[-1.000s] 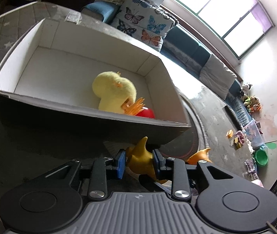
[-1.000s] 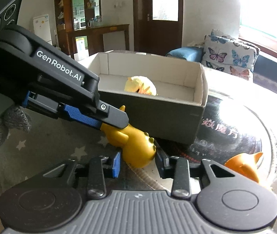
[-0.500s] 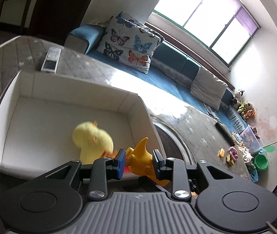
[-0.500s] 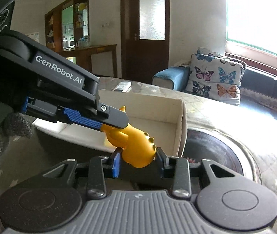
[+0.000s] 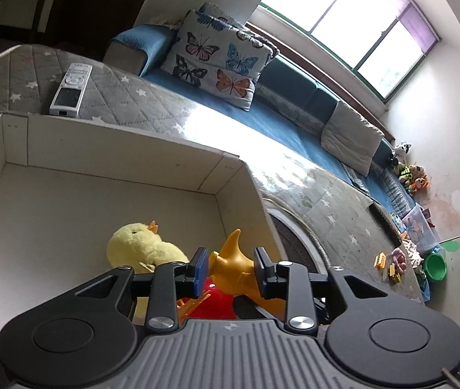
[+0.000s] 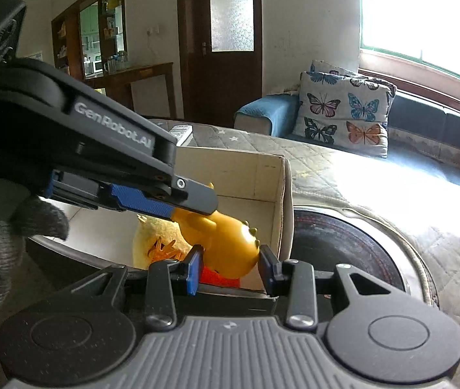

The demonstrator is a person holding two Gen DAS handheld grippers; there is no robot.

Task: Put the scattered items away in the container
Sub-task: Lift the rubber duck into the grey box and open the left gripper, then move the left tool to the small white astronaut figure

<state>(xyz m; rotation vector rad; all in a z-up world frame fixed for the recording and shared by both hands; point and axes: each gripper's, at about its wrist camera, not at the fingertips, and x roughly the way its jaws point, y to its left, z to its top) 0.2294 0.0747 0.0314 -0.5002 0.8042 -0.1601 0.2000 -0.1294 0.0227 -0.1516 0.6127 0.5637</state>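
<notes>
box floor: left half (image 5: 35, 227) left bare, open from above
near right corner: taken up by plush chick (image 5: 139, 246) and red item (image 5: 212, 301)
box wall (image 6: 280, 207): rim stands in side approach

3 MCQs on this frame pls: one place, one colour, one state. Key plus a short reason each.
1. Where is the plush chick?
A. inside the cardboard box
B. on the sofa
C. on the floor by the green bowl

2. What colour is the toy dinosaur?
A. green
B. orange-yellow
C. blue

3. How is the dinosaur held?
A. lying loose on the table
B. by the right gripper only
C. by the left gripper and right gripper, above the box

Key: 1 A, it lies on the box floor; 2 B, its body shows orange-yellow in both views; 3 C, each gripper's pads flank it.
</notes>
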